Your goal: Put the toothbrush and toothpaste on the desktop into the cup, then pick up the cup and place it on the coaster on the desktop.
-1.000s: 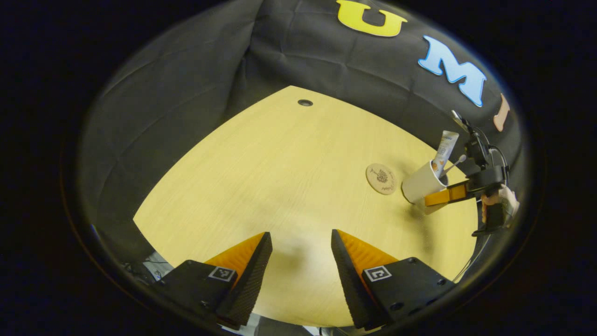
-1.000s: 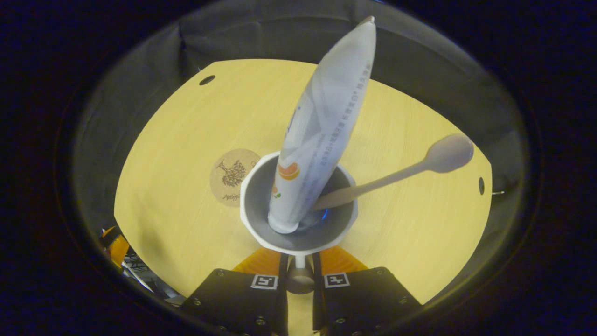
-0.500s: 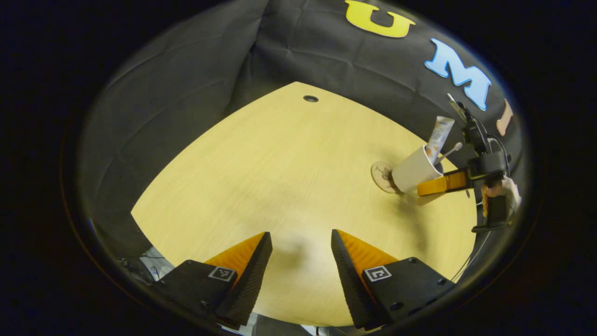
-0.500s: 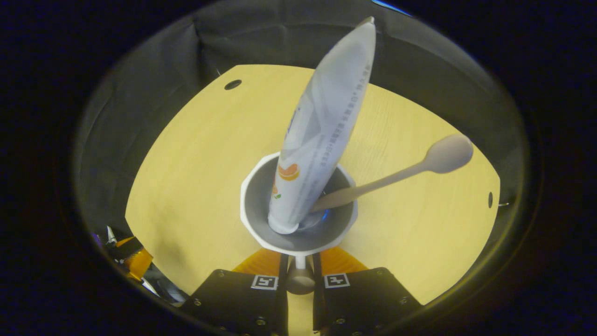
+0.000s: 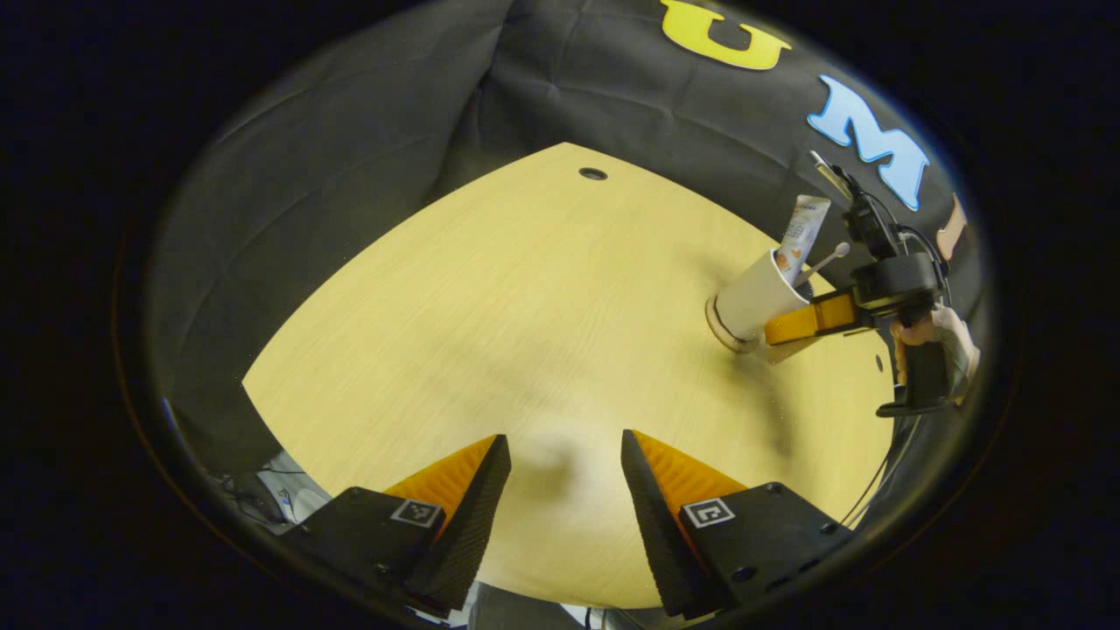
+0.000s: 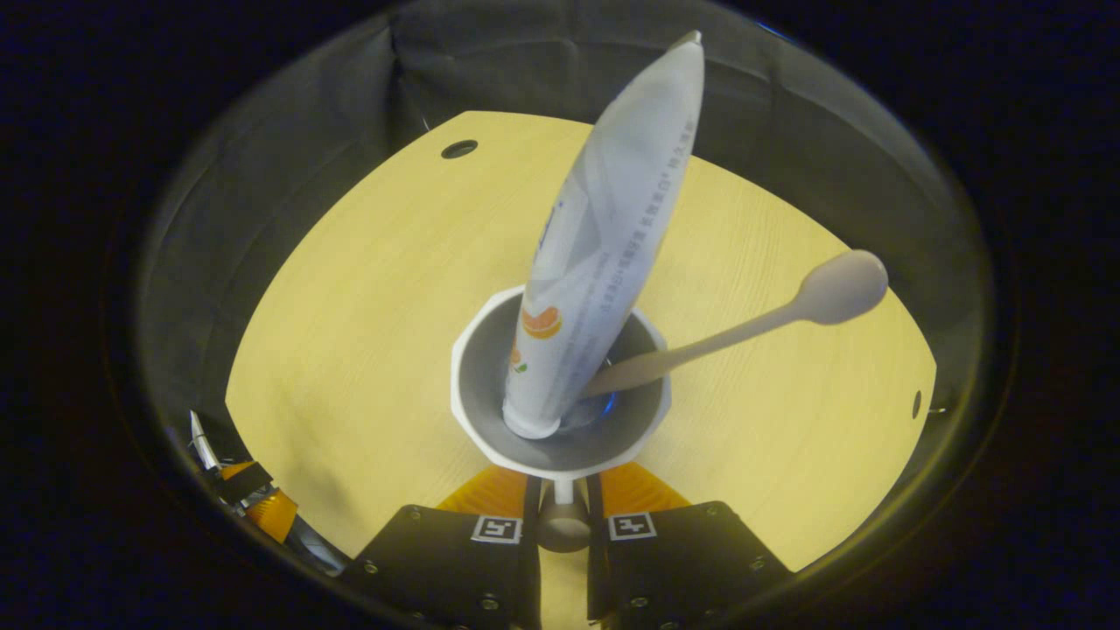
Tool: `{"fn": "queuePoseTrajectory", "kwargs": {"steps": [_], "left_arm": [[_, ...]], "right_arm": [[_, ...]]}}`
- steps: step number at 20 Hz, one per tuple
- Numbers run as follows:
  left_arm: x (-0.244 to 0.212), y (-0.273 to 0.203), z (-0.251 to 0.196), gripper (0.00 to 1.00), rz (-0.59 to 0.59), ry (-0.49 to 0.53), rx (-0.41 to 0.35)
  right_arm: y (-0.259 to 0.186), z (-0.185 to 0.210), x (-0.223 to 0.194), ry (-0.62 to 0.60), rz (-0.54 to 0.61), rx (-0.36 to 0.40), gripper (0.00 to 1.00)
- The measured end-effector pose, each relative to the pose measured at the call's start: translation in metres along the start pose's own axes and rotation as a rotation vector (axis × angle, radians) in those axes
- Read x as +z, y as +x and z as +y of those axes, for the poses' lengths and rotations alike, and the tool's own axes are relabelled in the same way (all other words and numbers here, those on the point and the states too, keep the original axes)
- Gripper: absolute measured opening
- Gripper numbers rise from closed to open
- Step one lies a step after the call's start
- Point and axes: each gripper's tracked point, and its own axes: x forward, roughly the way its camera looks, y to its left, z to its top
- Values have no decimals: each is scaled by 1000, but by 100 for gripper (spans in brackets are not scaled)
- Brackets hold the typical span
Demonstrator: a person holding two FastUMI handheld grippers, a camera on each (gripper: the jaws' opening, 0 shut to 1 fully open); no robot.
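Note:
A white cup (image 5: 754, 297) stands over the round wooden coaster (image 5: 719, 331), of which just a thin edge peeks out at its base. Inside it lean a white toothpaste tube (image 5: 801, 234) and a toothbrush (image 5: 826, 260). My right gripper (image 5: 801, 322), held by a hand (image 5: 933, 336), is shut on the cup's handle. From above, the cup (image 6: 490, 306) holds the toothpaste (image 6: 604, 245) and toothbrush (image 6: 787, 311), and the right gripper (image 6: 560, 479) clamps its handle (image 6: 562, 523). My left gripper (image 5: 560, 451) stands open above the table's near edge, far from the cup.
The light wooden table (image 5: 525, 306) has a cable hole (image 5: 592, 173) at its far edge. Black cloth walls surround it. The left gripper (image 6: 254, 499) shows at the table's lower left edge in the right gripper view, beside some cables.
My right gripper carried the cup leftwards from beside the coaster to over it, covering the coaster. The left gripper stayed open and nearly still.

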Motion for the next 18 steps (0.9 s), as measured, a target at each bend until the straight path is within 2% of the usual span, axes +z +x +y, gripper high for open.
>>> {"fn": "queuePoseTrajectory", "kwargs": {"steps": [2,3,4,7,15,16,17,18], "left_arm": [[0,7,-5,83,3,-4,-2],[1,9,-7,83,4,-5,-3],[1,11,-9,87,6,-4,-6],[-1,15,-17,82,7,12,-9],[3,34,-43,84,6,82,-39],[4,32,-47,84,4,94,-46],[6,29,-50,82,3,105,-55],[8,30,-56,84,2,119,-65]], "right_arm": [[4,0,-1,-14,5,-10,24],[4,0,0,-16,7,-11,21],[5,2,-1,-14,6,-8,21],[-2,3,-2,0,3,10,28],[-29,5,2,19,-54,16,28],[-35,5,1,27,-65,20,22],[-40,5,0,38,-76,24,22],[-47,5,-4,54,-86,31,27]]}}
